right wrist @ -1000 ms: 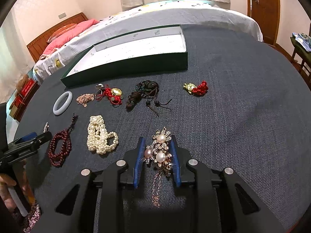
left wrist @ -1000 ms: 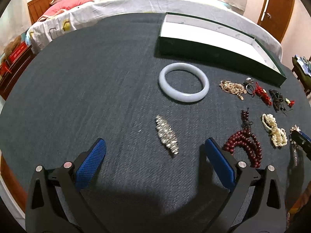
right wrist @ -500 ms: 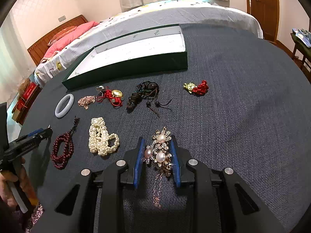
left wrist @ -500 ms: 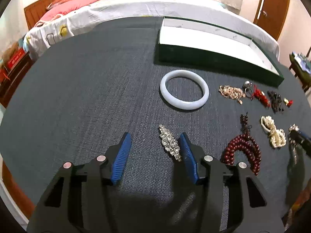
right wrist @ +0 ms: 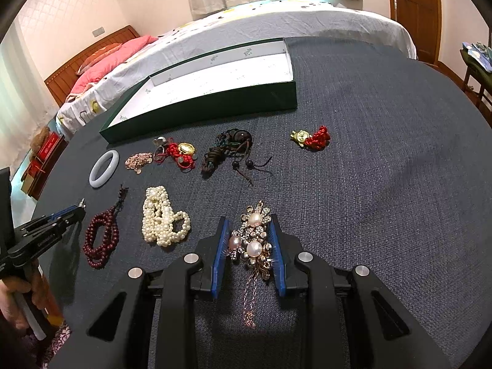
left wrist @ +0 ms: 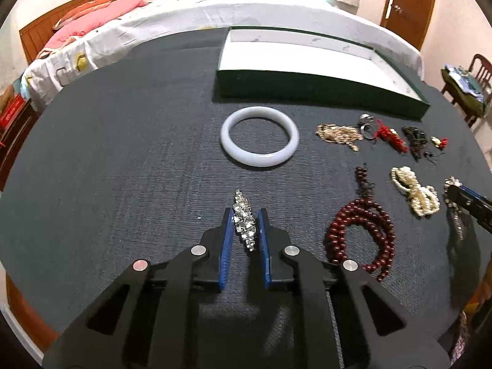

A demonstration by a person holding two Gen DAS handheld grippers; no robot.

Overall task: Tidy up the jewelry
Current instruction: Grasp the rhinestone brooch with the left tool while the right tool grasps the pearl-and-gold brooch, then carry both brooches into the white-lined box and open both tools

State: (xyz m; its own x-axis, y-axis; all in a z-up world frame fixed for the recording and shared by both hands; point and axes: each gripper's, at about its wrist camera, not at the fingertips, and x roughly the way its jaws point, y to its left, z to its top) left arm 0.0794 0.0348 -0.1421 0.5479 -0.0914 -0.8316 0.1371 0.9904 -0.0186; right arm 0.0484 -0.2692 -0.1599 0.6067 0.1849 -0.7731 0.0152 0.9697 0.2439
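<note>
Inspection covered the dark cloth table from left to right. Its left portion carried no jewelry. Toward the middle, the left gripper had its blue pads pressed in on both sides of a slim crystal hair clip, pinching it along its length, with the far tip projecting past the pads. The clip appeared to lie at cloth level; whether it had lifted could not be told. Gripping across the narrow width was judged sensible, since the piece is long and offers little purchase otherwise.

Beyond it lay a pale jade bangle, flat and untouched, and behind that the open green box, its white floor bare. The box was judged to be the destination, set at the far edge within reach of both hands.

Further right sat a dark red bead strand, a heap of white pearls, and a back row of knotted cord charms, each apart from its neighbours.

At the right, the right gripper was closed on a pearl-and-rhinestone brooch, its thin chain trailing back between the fingers. That chain was noted as a snag risk on lifting.
</note>
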